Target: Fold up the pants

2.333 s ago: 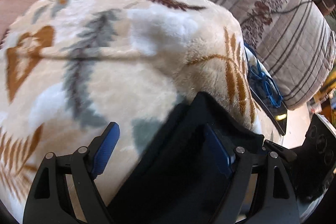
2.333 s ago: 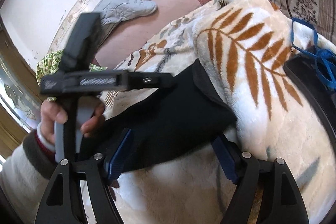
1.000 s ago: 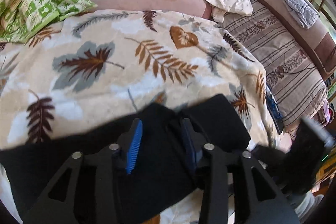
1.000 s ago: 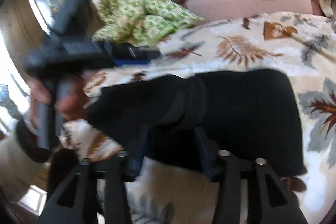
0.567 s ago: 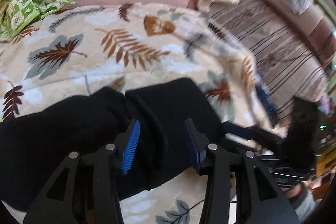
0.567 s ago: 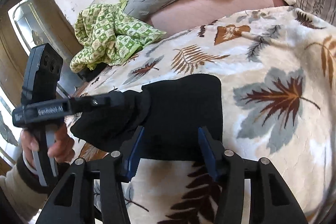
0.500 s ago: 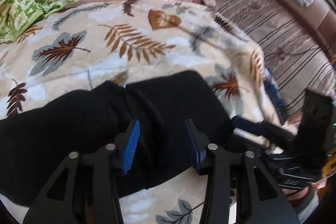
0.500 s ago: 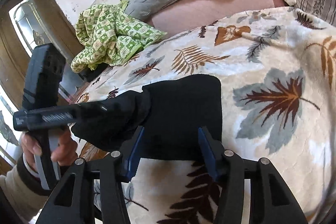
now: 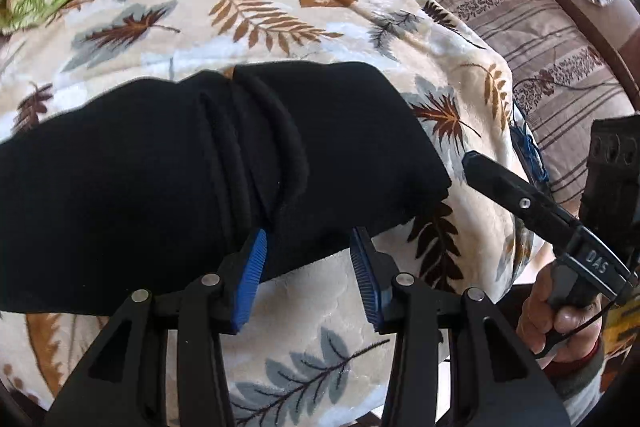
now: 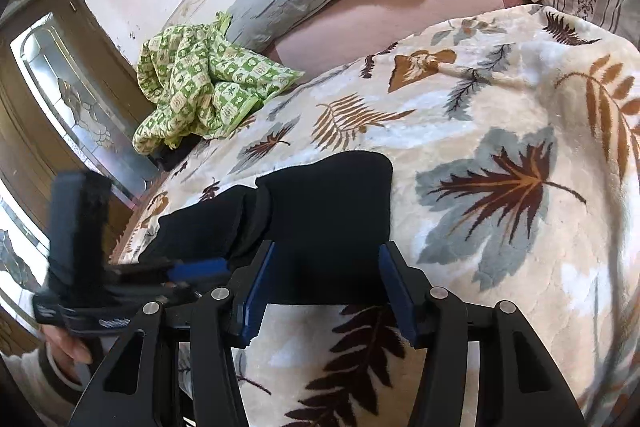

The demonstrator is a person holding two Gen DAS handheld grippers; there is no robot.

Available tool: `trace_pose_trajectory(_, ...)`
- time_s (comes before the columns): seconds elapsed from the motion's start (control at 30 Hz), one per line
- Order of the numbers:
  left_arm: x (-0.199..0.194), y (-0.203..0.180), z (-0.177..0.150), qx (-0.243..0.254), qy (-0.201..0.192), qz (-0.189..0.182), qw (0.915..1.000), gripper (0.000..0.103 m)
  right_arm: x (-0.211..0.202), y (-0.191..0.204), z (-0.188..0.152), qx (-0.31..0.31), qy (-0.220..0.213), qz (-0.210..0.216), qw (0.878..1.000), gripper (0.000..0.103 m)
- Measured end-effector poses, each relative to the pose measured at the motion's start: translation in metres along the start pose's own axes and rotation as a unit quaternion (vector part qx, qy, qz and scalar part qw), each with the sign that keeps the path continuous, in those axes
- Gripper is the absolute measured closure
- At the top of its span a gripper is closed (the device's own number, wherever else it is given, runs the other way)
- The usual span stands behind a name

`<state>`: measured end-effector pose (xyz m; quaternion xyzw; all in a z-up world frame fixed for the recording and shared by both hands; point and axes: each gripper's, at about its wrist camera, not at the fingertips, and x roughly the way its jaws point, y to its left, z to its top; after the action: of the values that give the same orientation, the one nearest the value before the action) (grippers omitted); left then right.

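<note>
Both grippers have slid back toward the near edge since a second ago. Left wrist view: my left gripper (image 9: pixel 308 267) stands apart, straddling the black pants (image 9: pixel 180 163), lengthwise left-right on the leaf-print blanket (image 9: pixel 280 11) (free room beyond). Right wrist view: my right gripper (image 10: pixel 326 287), apart, nothing clamped.

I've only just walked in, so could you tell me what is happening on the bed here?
A person holding a gripper in each hand is folding black pants on a leaf-print blanket. The pants lie partly folded, with thick creases across the middle. The left gripper and right gripper both sit at the near edge of the fabric with fingers apart, gripping nothing.
</note>
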<state>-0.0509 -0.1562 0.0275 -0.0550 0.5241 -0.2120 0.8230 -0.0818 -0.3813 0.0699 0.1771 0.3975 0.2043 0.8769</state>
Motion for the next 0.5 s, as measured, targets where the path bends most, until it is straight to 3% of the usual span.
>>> trace_pose_trajectory(0.1,-0.001,0.003,0.006,-0.019,-0.016,-0.019,0.9995,0.061,0.0,-0.001,0.001,0.0,0.0,0.002,1.0,0.048)
trace_pose_trajectory(0.23,0.01,0.002,0.011,-0.015,-0.01,-0.017,0.9997,0.062,0.001,-0.001,0.001,-0.001,0.001,0.001,1.0,0.048)
trace_pose_trajectory(0.3,0.012,0.003,0.013,-0.019,-0.016,-0.024,0.9994,0.076,0.0,-0.001,0.002,-0.001,-0.001,0.0,1.0,0.048)
trace_pose_trajectory(0.33,0.013,0.004,0.014,-0.024,-0.017,-0.029,0.9991,0.091,-0.001,-0.001,0.002,-0.001,-0.003,-0.001,1.0,0.048)
trace_pose_trajectory(0.4,0.011,0.01,0.015,-0.049,-0.018,-0.053,0.9972,0.094,-0.001,-0.001,0.002,0.0,-0.003,0.0,1.0,0.05)
trace_pose_trajectory(0.5,-0.01,0.006,0.012,-0.031,-0.049,-0.043,0.9974,0.095,-0.002,0.004,0.003,-0.007,-0.005,0.001,1.0,0.05)
